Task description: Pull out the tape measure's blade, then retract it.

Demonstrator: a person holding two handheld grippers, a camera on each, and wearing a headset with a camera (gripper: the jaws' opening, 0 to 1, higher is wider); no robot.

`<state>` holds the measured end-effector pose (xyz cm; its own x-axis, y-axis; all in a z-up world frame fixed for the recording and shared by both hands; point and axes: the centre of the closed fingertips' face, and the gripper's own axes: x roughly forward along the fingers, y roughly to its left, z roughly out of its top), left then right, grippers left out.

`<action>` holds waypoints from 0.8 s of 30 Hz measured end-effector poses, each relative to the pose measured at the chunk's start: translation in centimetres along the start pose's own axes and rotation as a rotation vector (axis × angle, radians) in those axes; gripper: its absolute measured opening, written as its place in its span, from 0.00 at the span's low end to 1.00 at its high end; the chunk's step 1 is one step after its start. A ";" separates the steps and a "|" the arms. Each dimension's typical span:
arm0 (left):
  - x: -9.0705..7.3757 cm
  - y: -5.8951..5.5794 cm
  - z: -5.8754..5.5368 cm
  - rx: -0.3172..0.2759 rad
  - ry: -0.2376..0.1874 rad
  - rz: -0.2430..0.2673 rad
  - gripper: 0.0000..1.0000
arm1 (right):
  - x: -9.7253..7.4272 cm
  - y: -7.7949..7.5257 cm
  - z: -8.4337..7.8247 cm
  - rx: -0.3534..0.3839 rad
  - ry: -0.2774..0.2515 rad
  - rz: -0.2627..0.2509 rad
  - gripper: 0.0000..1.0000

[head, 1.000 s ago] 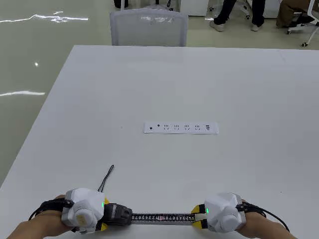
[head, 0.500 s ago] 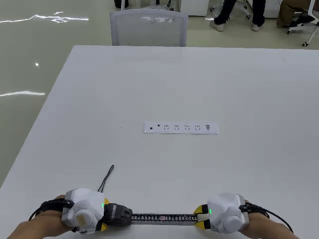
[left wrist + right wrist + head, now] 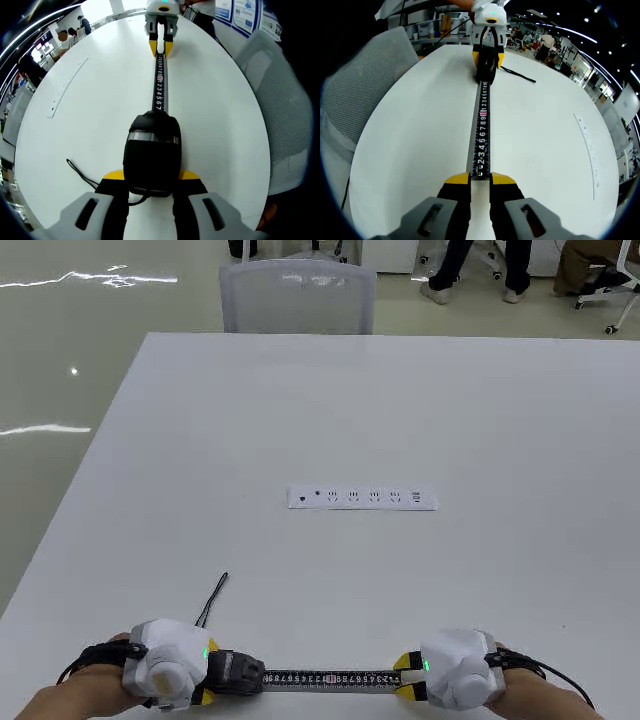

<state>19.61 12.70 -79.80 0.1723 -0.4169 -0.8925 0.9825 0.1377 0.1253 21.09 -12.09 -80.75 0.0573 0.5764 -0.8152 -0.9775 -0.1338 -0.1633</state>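
Observation:
A black tape measure case [image 3: 237,672] lies at the near edge of the white table [image 3: 350,410]. My left gripper [image 3: 207,676] is shut on it, and the case [image 3: 152,150] sits between that gripper's [image 3: 152,175] yellow-tipped jaws. The numbered blade [image 3: 330,678] runs flat from the case to my right gripper [image 3: 405,678]. In the right gripper view the blade [image 3: 481,135] ends between that gripper's [image 3: 480,178] closed jaws, with the case [image 3: 485,72] at its far end. The right gripper [image 3: 161,46] also appears at the far end of the blade [image 3: 158,85].
A white power strip [image 3: 363,498] lies mid-table. A thin black cord [image 3: 212,600] trails from the left gripper. A grey mesh chair [image 3: 298,295] stands at the far table edge, with people's legs [image 3: 480,265] beyond it.
My right gripper has moved a little to the right with the blade's end, so more blade shows. The left gripper and the case have stayed put.

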 end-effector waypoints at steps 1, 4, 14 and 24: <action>0.0 0.0 0.0 0.000 0.000 0.000 0.28 | 0.1 0.0 -0.1 0.000 0.000 0.000 0.12; 0.3 0.1 -0.3 -0.001 0.000 0.000 0.28 | 0.1 0.0 -0.1 -0.001 0.002 0.000 0.12; 0.3 0.1 -0.2 0.000 0.000 0.000 0.28 | -0.4 0.0 -0.2 -0.001 0.007 0.000 0.12; -0.2 0.0 0.2 0.002 0.002 0.000 0.28 | -0.6 0.0 -0.6 -0.002 0.012 -0.002 0.12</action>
<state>19.56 12.61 -79.58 0.1719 -0.4147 -0.8936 0.9827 0.1358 0.1260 21.13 -12.93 -80.57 0.0622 0.5667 -0.8216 -0.9770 -0.1336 -0.1662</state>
